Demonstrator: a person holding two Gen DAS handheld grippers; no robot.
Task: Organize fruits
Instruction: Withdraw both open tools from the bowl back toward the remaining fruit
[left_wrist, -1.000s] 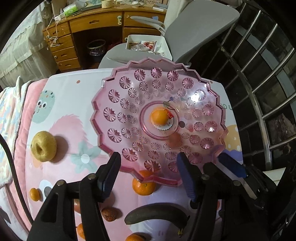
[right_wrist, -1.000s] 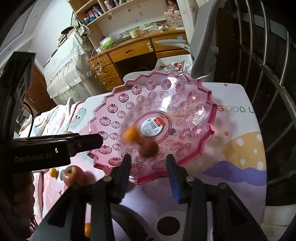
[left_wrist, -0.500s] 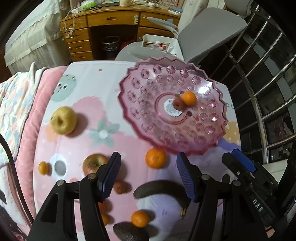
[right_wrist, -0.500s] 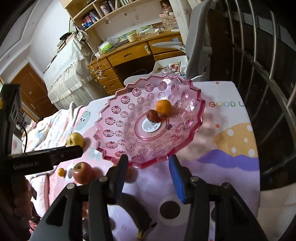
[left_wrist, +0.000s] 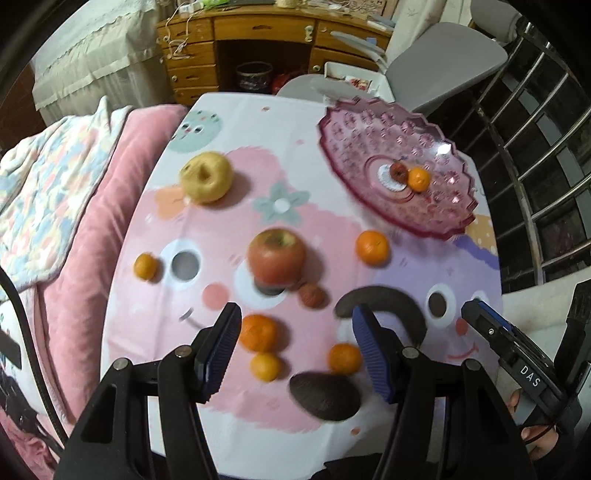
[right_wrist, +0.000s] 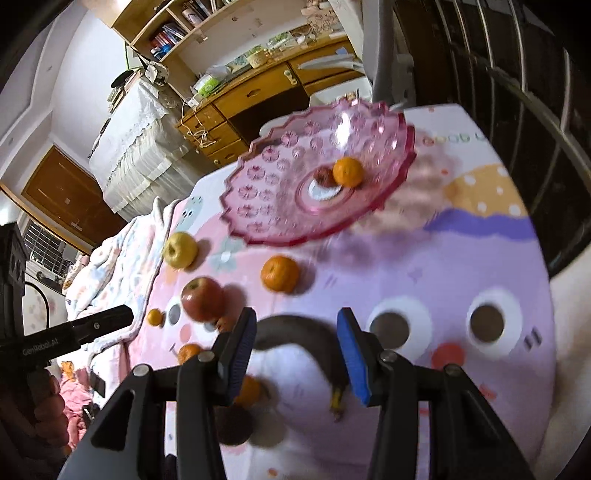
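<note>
Both of my grippers have drawn back from the pink dish, and more loose fruit lies in view than a second ago.

Through the left wrist camera, my left gripper hangs empty, fingers wide apart, over the fruit cloth. The pink dish sits far ahead to the right, holding a small orange and a reddish fruit touching it. Between my fingers lie two oranges and, ahead, the red apple; I judge the spread is readied for the next pick.

Through the right wrist camera, my right gripper is empty too, fingers apart. The dark banana lies between them, arched, its long axis across the gap, stem end near my right finger.
</note>
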